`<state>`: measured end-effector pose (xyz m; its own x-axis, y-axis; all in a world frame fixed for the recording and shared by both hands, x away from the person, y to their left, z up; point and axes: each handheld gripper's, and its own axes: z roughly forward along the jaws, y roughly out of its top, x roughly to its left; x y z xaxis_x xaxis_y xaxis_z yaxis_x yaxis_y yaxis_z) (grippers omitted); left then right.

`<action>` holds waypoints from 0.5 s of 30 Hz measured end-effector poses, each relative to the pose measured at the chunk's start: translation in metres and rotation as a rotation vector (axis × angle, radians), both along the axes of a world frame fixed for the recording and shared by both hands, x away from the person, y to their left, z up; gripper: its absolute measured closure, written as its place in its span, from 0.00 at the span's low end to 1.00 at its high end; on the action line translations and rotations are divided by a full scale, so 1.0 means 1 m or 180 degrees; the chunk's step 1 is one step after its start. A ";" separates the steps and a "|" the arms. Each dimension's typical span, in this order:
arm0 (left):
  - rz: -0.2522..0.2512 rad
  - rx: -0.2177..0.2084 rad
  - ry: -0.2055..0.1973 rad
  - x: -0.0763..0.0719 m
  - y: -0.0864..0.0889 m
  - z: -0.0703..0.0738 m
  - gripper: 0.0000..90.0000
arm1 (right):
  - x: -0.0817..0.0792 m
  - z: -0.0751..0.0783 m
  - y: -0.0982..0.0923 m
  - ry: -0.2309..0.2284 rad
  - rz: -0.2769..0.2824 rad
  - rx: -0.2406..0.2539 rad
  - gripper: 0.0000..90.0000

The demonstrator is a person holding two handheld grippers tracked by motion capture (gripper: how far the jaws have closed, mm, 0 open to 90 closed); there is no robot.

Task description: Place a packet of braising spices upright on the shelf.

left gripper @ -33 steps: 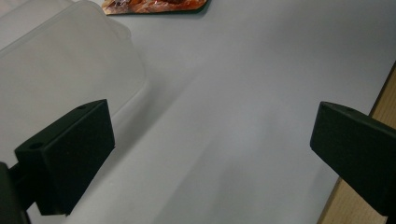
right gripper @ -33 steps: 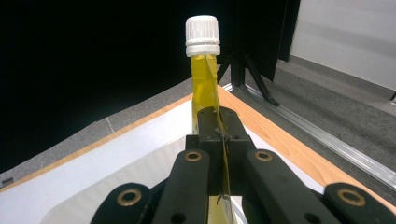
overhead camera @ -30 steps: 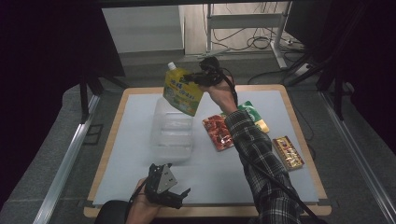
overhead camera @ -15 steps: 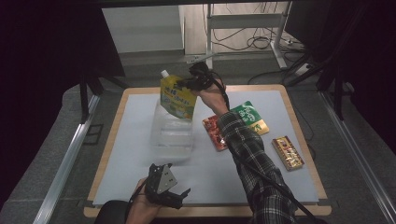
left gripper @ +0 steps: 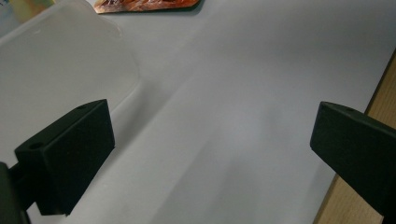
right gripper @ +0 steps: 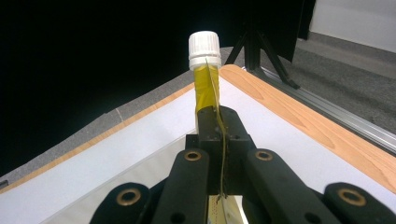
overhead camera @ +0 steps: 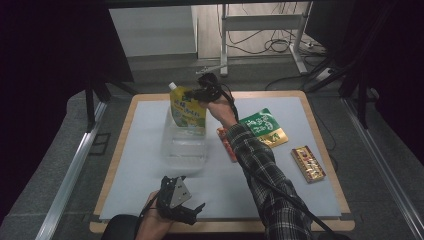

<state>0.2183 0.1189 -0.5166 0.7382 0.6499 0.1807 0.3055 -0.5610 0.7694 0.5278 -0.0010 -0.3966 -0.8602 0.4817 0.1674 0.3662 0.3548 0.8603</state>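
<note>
Yellow pouch between right jaws (apparently pinched)

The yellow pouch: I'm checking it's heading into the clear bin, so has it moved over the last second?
Yes. The yellow pouch, clamped in the right tool, has come down and leftward, and now hangs over the clear bin.

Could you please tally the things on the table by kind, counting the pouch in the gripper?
Yellow spouted pouch with white cap, held in the right gripper: 1
Clear plastic box: 1
Flat snack packets, green-and-gold, red-orange and brown-gold: 3
Total: 5
</note>
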 end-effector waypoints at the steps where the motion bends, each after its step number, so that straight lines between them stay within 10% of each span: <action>1: 0.0001 0.0003 -0.0003 0.000 0.000 0.000 0.00 | -0.001 0.000 0.000 -0.0023 0.0004 -0.0016 0.98; 15: 0.0002 0.0031 0.0000 0.001 0.000 -0.001 0.00 | -0.017 0.005 -0.012 -0.0406 -0.0133 -0.0450 0.50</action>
<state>0.2190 0.1187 -0.5180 0.7378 0.6486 0.1871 0.3059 -0.5682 0.7639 0.5108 -0.0130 -0.3911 -0.8488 0.5286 -0.0135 0.2744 0.4622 0.8432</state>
